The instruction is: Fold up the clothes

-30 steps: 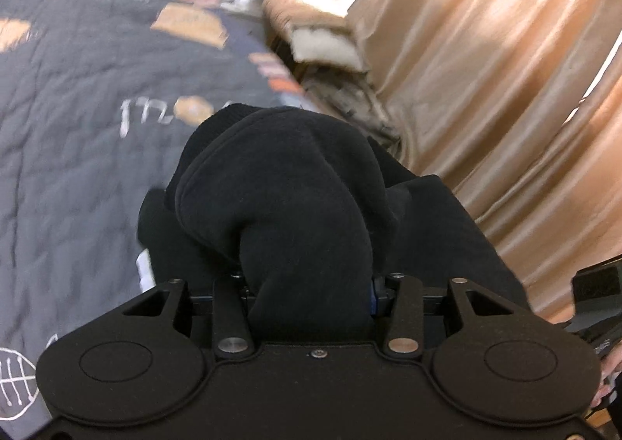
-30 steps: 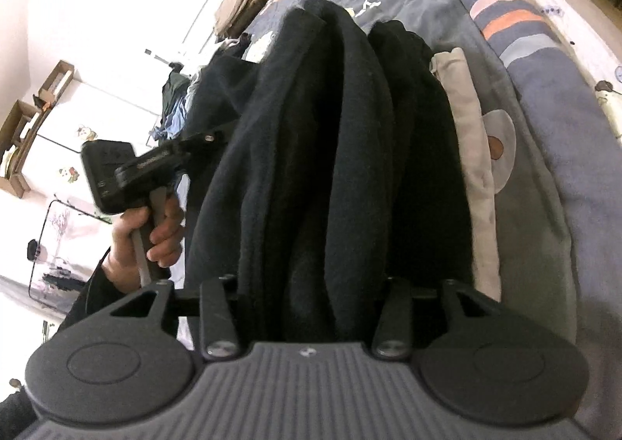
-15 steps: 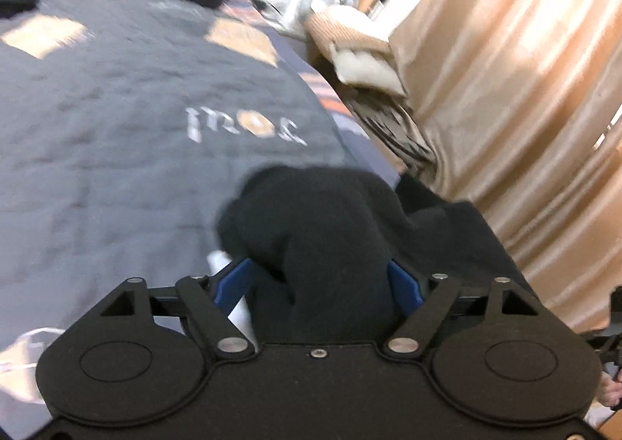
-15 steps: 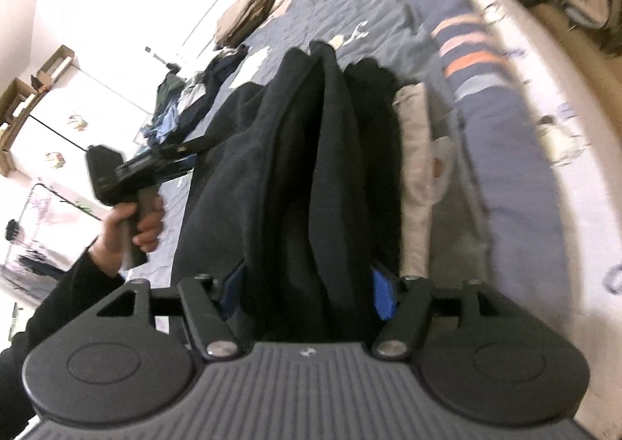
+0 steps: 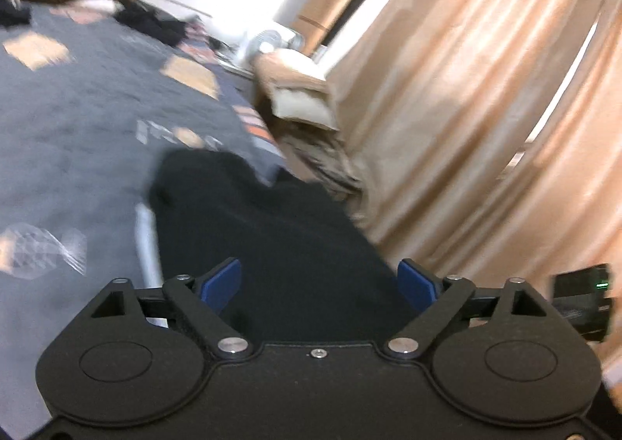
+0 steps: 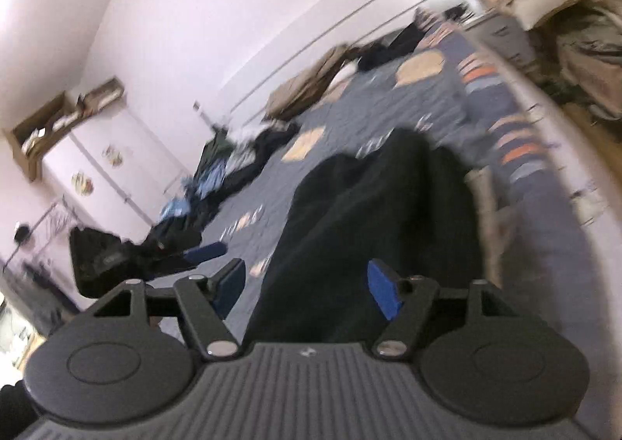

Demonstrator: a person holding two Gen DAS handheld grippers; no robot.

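**Both grippers let go of the black garment on the bed**

Left gripper [image 5: 318, 286] stands with its blue pads spread wide, its jaws having just been opening; the black fleece garment [image 5: 272, 230] lies below and ahead of them, with clear gaps to either pad, so nothing is clamped. Right gripper [image 6: 307, 286] is likewise parted and has just been opening; the same black fleece garment [image 6: 373, 214] runs out from between its pads, touching neither as far as the blur allows.

That garment rests on the grey quilted bedspread [image 5: 77, 137], near the bed's edge beside the tan curtain [image 5: 466, 109]. A pale folded piece [image 6: 486, 206] lies just beside it on the right gripper's side. In both views its long axis runs straight away from the pads. The two grippers sit at the same near end, the left gripper [image 6: 206, 251] showing just off the right one's flank, so neither hand looks clearly nearer. Judging by this, the fold has been laid down, and any next grasp would start from this near edge.
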